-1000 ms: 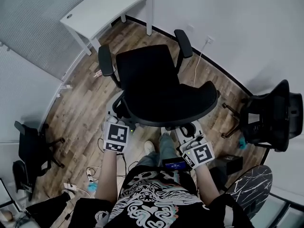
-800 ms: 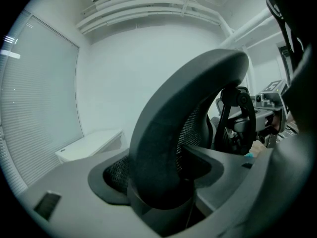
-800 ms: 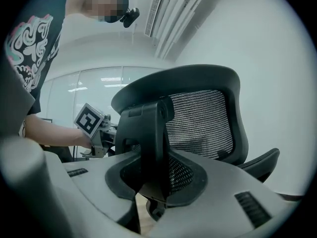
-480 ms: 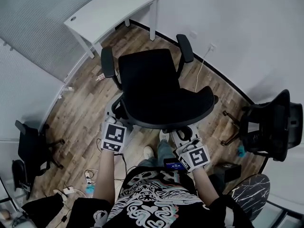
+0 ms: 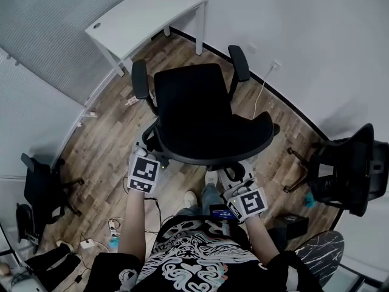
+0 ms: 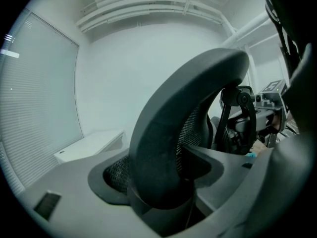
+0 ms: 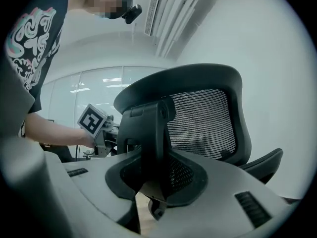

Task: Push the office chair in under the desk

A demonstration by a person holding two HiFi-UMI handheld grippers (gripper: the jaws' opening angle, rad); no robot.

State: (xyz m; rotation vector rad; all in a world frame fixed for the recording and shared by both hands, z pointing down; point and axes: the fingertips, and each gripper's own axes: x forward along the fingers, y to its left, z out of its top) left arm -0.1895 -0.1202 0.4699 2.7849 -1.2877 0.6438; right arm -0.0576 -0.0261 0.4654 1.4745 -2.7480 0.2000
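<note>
Arms forward: left gripper, 7 o'clock of office chair, jaws clamped on backrest rim; right gripper, 5 o'clock, clamped on back spine; desk at 11 o'clock.

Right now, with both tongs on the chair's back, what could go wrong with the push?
1. The office chair sits askew to the desk; an armrest may hit the desk rather than slide under.
2. A white cable trails on the floor by the chair, which could roll onto it.
3. The left tongs hold only the backrest rim, so they may slip.
</note>
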